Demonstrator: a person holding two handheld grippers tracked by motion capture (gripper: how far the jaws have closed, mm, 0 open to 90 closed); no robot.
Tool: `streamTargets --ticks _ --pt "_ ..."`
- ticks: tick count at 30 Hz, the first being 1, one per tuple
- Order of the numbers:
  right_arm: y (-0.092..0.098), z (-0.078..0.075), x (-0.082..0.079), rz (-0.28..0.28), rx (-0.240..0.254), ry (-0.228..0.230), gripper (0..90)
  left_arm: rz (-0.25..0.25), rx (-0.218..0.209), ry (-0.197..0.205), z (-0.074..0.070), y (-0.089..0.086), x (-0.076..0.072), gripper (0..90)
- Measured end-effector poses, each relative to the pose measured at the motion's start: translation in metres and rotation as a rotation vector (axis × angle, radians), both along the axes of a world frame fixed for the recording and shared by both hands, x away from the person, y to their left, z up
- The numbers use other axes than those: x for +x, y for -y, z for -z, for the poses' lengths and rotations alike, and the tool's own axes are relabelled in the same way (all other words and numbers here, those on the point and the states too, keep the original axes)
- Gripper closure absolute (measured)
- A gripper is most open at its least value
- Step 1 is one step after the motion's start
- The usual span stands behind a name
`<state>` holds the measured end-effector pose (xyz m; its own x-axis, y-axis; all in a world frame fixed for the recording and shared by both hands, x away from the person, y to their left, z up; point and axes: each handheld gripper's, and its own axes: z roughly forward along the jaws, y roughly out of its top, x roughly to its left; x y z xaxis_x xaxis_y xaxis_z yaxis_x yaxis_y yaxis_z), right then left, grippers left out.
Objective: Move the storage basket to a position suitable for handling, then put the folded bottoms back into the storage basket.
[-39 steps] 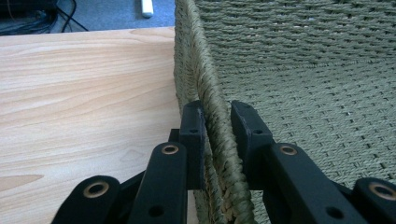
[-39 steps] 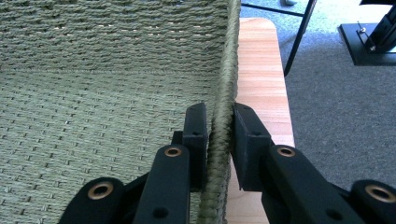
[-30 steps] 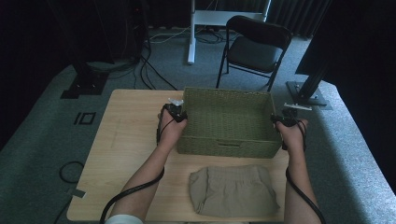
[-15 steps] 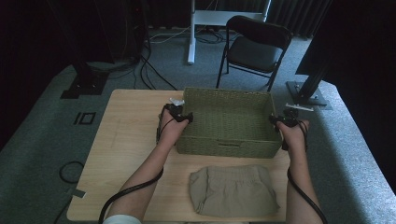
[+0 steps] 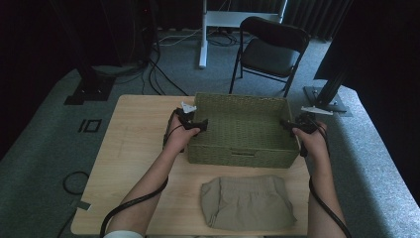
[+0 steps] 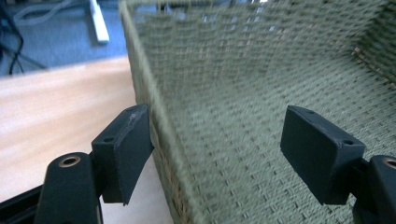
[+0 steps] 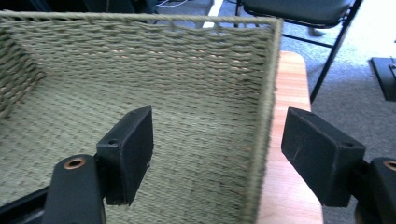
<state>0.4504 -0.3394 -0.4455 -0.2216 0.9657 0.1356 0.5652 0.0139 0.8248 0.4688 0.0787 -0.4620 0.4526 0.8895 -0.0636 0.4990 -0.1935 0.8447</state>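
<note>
The woven green basket [image 5: 240,130] sits on the far half of the desk [image 5: 133,148], and both grippers are at its short sides. Compared with a second ago, the hands have barely shifted: the left gripper [image 5: 194,123] has crept a little further over the left rim, and the right gripper [image 5: 292,125] has stayed at the right rim. The basket itself has not moved.

In the left gripper view the jaws stand wide, one outside the left wall [image 6: 154,121] and one inside over the woven floor, so the wall runs between them without being pinched. The right gripper view shows the same thing mirrored: jaws wide, straddling the right wall [image 7: 264,121], with the desk edge beyond.

So the change is one of alignment, not grip. Both sides look ready to be clamped, and I judge the next move to be closing on the two walls to lift or slide the basket.

The folded khaki shorts [image 5: 247,201] lie on the near part of the desk, just in front of the basket and apart from it, untouched.
</note>
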Motion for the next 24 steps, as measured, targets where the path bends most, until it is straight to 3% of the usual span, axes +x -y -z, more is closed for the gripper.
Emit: streamTargets --ticks 2,10,18,24 --pt "-0.003 -0.003 -0.001 -0.013 -0.007 0.009 21.4 0.018 0.013 0.016 -0.005 -0.001 -0.002 25.8" --pt "-0.010 -0.001 -0.008 -0.048 0.025 0.002 20.0 0.031 -0.026 0.003 -0.017 -0.007 -0.012 25.8" --pt "-0.016 -0.007 -0.021 -0.034 0.062 0.038 18.7 0.099 -0.068 0.038 -0.027 -0.009 -0.031 25.9" --pt "-0.023 -0.013 -0.033 -0.084 0.050 0.053 18.8 0.143 -0.090 0.055 -0.029 -0.010 -0.046 25.9"
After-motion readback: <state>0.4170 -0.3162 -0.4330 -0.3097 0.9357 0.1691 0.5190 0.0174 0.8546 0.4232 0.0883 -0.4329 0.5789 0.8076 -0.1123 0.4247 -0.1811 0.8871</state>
